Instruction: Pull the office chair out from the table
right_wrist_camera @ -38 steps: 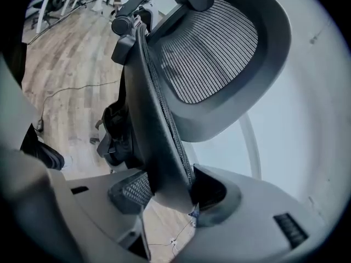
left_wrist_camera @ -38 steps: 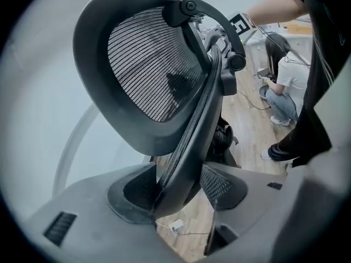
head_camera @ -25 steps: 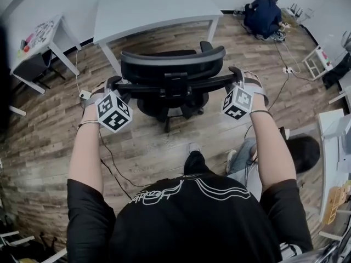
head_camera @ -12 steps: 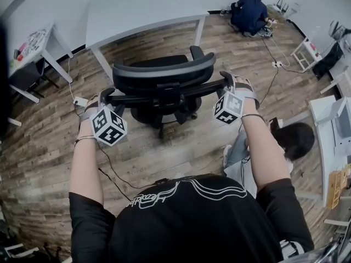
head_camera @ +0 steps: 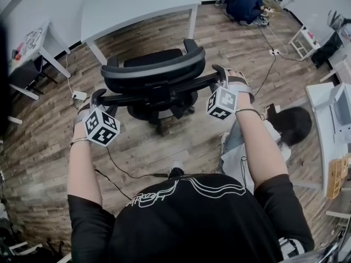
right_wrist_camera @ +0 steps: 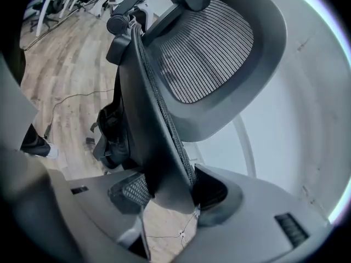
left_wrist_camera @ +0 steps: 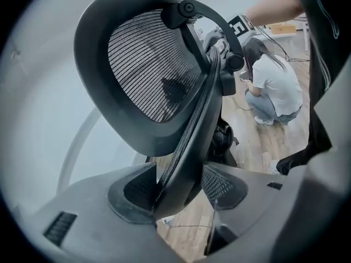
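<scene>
**Both jaws clamped on the chair back, chair standing clear of the table**

I stand behind the office chair (head_camera: 153, 75), which sits at my 12 o'clock on the wooden floor (head_camera: 49, 147), its back toward me and its seat facing away. The white table (head_camera: 131, 4) lies beyond it, at 12 to 11 o'clock. Floorboards show between the seat and the table's near edge, so the two are apart.

My left gripper (head_camera: 97, 96) is at about 10 o'clock on the left end of the backrest. In the left gripper view, my left gripper's (left_wrist_camera: 178, 190) jaws grasp the dark rim of the mesh backrest (left_wrist_camera: 153, 70), and the rim fills the gap from pad to pad.

My right gripper (head_camera: 220, 74) is at about 1 o'clock on the opposite end of the same backrest. In the right gripper view, my right gripper (right_wrist_camera: 173, 193) is likewise clenched on the rim, with the edge of the frame wedged between both pads.

A person in a white top (head_camera: 274, 138) crouches just beside my right arm at 3 o'clock. Another person in dark blue (head_camera: 245, 1) kneels far off at 1 o'clock. A small side table (head_camera: 33, 43) stands at 10 o'clock. A dark cable (head_camera: 126, 171) trails over the floor between my feet and the chair base.
</scene>
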Tool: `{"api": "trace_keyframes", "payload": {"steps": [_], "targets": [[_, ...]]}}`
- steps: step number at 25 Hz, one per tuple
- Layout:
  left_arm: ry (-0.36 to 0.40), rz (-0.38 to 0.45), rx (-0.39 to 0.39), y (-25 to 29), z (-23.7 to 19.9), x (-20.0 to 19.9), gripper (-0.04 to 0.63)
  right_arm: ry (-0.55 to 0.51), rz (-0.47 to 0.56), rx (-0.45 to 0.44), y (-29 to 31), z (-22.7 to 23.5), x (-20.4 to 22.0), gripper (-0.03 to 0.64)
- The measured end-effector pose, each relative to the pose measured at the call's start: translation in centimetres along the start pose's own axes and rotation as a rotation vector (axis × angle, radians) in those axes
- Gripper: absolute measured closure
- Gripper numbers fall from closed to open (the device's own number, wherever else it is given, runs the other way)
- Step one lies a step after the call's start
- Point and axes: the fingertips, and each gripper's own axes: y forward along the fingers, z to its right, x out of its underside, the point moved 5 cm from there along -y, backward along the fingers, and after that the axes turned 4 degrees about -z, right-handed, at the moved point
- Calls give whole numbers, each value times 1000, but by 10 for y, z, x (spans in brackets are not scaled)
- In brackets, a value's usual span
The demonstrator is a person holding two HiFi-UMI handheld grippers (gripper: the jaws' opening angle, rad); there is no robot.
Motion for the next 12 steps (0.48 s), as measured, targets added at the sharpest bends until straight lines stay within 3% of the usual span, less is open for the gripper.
{"api": "trace_keyframes", "payload": {"steps": [12], "targets": [[-10, -23, -49, -48, 53, 14, 359, 3, 42, 11, -51, -33, 13, 388]]}}
